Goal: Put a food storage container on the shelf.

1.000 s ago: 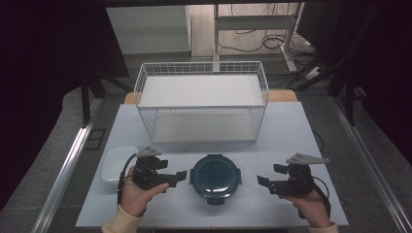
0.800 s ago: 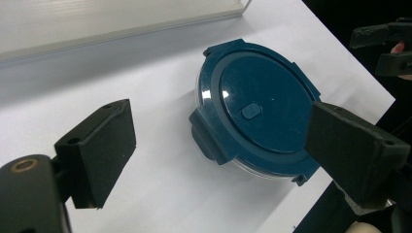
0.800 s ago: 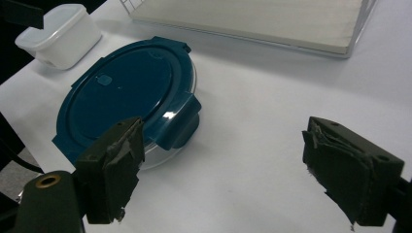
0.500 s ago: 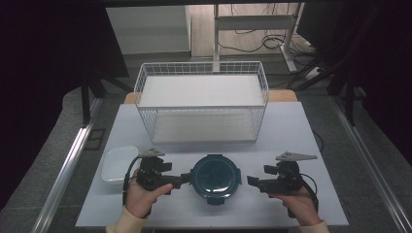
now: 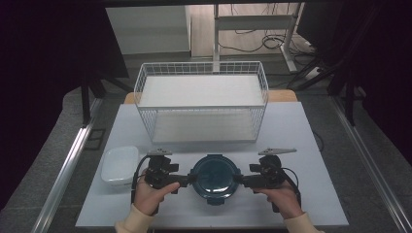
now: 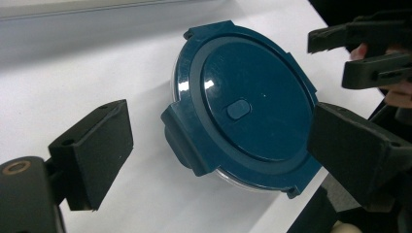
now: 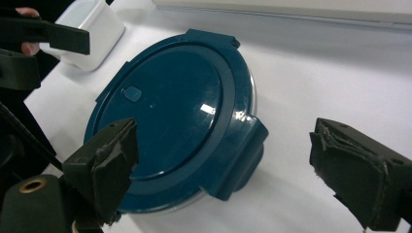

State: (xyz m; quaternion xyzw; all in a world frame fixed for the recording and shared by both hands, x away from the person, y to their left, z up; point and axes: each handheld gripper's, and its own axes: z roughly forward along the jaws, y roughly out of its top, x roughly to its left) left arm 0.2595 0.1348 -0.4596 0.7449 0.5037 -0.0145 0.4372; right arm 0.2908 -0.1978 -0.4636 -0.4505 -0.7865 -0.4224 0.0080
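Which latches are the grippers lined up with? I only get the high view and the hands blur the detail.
Observer: In the left gripper view, a side latch tab of the dark blue container lid sits between the open jaws, untouched.
Operator: And the right gripper?
Observer: In the right gripper view, the opposite tab lies between its open jaws, also untouched.
Operator: Anything on the lid's top?
Observer: A small oval vent button, off-centre.
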